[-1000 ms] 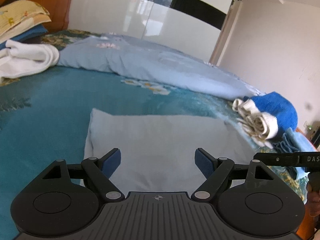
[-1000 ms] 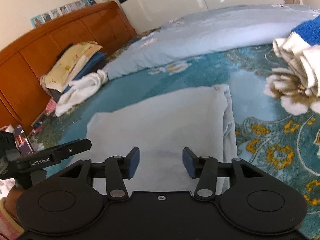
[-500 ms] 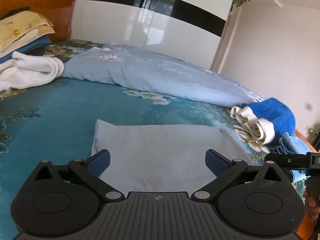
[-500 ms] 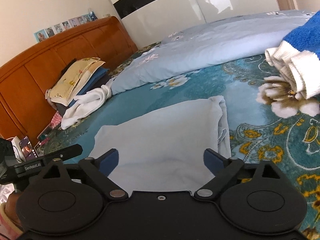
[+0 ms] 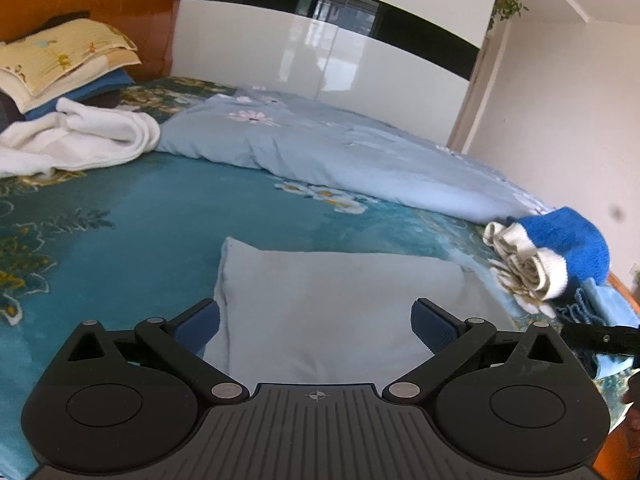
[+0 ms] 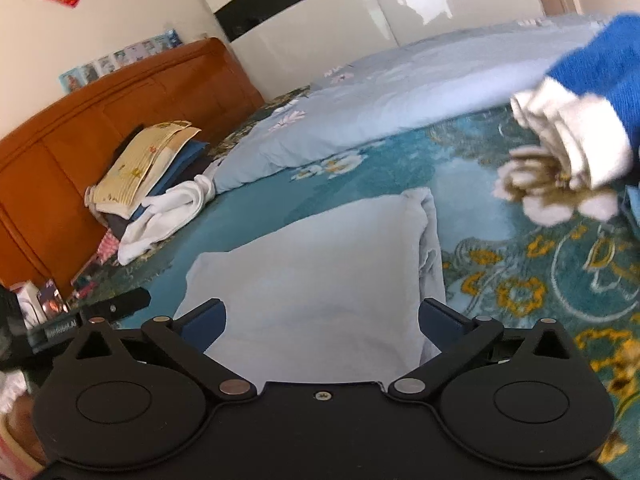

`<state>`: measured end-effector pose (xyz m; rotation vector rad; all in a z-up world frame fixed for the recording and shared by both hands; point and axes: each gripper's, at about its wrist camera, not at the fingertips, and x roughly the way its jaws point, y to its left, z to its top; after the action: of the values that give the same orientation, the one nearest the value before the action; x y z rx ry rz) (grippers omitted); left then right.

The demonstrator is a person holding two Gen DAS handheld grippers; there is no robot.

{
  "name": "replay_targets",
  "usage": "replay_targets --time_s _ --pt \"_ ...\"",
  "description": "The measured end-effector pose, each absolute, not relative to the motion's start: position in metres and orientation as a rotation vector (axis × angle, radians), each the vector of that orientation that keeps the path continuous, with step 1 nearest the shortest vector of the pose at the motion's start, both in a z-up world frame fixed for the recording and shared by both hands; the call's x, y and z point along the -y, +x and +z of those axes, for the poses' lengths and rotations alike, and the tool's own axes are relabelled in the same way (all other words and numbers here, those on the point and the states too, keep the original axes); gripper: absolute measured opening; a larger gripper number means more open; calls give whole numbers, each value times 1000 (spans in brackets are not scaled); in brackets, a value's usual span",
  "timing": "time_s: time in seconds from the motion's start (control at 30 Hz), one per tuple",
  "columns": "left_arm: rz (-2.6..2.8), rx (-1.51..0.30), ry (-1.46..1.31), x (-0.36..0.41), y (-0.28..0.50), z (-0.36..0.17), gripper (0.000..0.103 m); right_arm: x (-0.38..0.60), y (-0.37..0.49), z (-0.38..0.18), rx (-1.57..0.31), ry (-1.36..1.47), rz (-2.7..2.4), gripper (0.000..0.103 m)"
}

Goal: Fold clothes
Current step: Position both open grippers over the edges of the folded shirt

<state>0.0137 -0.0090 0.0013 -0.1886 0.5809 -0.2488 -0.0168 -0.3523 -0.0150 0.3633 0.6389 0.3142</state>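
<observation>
Pale blue cloth [image 5: 336, 304], folded into a flat rectangle, lies on the teal bedspread [image 5: 132, 216], and everything else sits around it. Seen from the left gripper [image 5: 315, 326], the jaws stand wide apart above the cloth's near edge, gripping nothing. Beyond the cloth a light blue quilt [image 5: 340, 156] stretches across the bed; off to the cloth's left a white towel [image 5: 76, 140] slumps before stacked bedding [image 5: 60, 64], and to its right lies a blue-and-white bundle [image 5: 556, 252]. From the right gripper [image 6: 322, 322], also spread wide and empty, the cloth [image 6: 320, 264] fills the space between the fingers, its right edge bunched in loose layers. The bundle [image 6: 580, 120] lies well to the cloth's right, the towel [image 6: 168, 212] and headboard [image 6: 100, 128] far to its left.
</observation>
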Motion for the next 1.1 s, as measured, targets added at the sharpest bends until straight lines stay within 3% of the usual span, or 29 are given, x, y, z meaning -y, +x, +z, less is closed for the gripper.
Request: replay_targets --time_s 0.6,1.1 --pt "-93 -583 -116 21 11 15 103 362 -18 -13 -676 470 286 102" --pt "-158 -658 -204 6 22 13 103 344 -13 -5 -705 371 484 102"
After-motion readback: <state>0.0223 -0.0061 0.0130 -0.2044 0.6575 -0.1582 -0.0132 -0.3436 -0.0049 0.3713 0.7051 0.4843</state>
